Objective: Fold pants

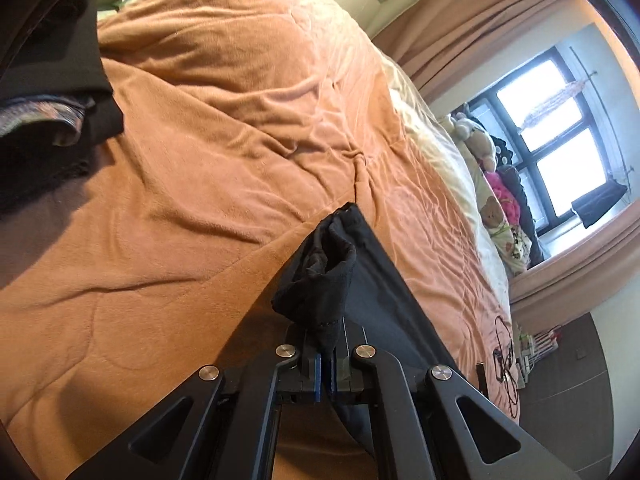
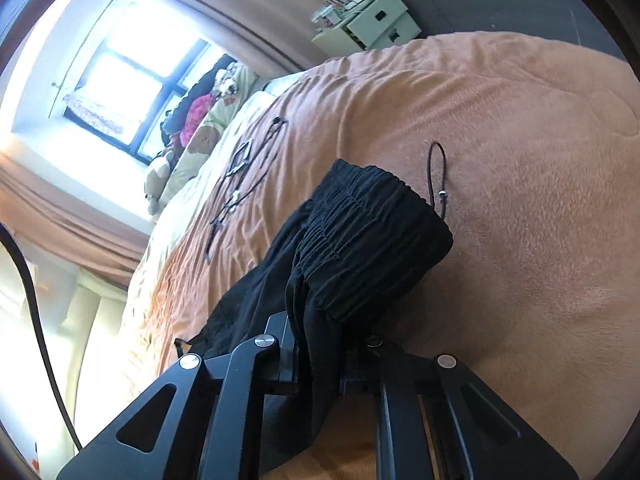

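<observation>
The black pants (image 1: 320, 272) hang over an orange blanket (image 1: 224, 128) that covers a bed. My left gripper (image 1: 326, 368) is shut on a bunched hem end of the pants, and the cloth stretches taut away to the right. In the right wrist view my right gripper (image 2: 320, 364) is shut on the pants (image 2: 360, 236) near the gathered elastic waistband, which bulges up above the fingers. A black drawstring loop (image 2: 436, 176) lies on the blanket just beyond the waistband. Both ends of the pants are lifted off the blanket.
Folded dark clothes (image 1: 52, 92) are stacked at the left of the bed. Black cords (image 2: 240, 176) lie on the blanket toward the window (image 2: 132, 80). Stuffed toys and pillows (image 1: 496, 200) line the window side. A white drawer unit (image 2: 372, 20) stands past the bed.
</observation>
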